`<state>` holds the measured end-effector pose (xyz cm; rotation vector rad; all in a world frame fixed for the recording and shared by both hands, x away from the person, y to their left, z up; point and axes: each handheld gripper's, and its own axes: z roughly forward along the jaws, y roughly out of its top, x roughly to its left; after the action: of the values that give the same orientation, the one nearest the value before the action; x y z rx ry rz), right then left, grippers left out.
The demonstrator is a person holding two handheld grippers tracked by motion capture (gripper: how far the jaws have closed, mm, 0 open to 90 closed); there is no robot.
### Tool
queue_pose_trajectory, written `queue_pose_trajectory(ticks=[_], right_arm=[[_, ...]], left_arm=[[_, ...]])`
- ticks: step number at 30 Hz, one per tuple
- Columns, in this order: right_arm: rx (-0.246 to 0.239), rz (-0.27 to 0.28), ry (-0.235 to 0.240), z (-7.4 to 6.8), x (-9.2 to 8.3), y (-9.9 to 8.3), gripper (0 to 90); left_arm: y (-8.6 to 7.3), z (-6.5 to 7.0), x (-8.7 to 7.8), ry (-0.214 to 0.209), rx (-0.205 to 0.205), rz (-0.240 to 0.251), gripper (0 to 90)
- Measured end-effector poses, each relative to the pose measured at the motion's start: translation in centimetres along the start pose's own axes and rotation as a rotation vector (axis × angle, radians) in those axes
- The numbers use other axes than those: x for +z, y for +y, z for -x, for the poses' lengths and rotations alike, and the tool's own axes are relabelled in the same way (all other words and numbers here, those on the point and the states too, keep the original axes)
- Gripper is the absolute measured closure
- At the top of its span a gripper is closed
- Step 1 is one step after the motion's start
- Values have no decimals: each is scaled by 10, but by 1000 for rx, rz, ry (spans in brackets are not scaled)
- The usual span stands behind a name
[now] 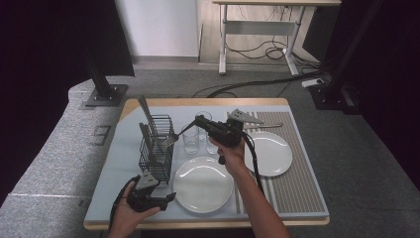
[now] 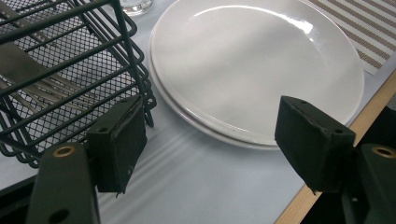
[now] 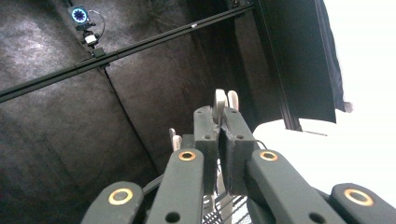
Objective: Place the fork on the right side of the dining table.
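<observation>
My right gripper (image 1: 199, 121) hovers over the middle of the table, shut on a metal fork (image 1: 174, 137) whose tines point down-left at the black wire cutlery basket (image 1: 156, 148). In the right gripper view the jaws (image 3: 219, 123) are pressed together on the fork's end (image 3: 219, 103), against a dark curtain. My left gripper (image 1: 171, 197) rests low near the table's front left, open, with nothing between its pads (image 2: 210, 135). It sits between the basket's corner (image 2: 135, 93) and the near white plate (image 2: 257, 70). Several pieces of cutlery (image 1: 145, 111) stand in the basket.
Two clear glasses (image 1: 190, 140) stand behind the near plate (image 1: 203, 184). A second white plate (image 1: 271, 153) lies on a striped placemat (image 1: 292, 183) at the right, with a utensil (image 1: 265, 126) behind it. The table's wooden front edge (image 2: 327, 177) runs close to the left gripper.
</observation>
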<state>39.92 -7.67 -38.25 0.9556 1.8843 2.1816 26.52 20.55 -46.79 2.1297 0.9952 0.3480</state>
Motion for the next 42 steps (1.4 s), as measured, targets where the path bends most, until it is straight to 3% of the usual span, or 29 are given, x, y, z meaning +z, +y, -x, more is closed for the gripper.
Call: queue_pose_trajectory(ticks=[7, 9, 31, 42], right_arm=[[11, 10, 3, 1, -13, 1, 865], [-1, 6, -9, 2, -17, 0, 865], [49, -7, -89, 28, -53, -21, 866], [64, -8, -108, 34, -60, -27, 866]], left_arm=[[1, 3, 1, -1, 6, 0, 252], [1, 4, 2, 0, 11, -1, 252], [1, 8, 8, -20, 20, -18, 252], [1, 8, 8, -16, 21, -19, 253]])
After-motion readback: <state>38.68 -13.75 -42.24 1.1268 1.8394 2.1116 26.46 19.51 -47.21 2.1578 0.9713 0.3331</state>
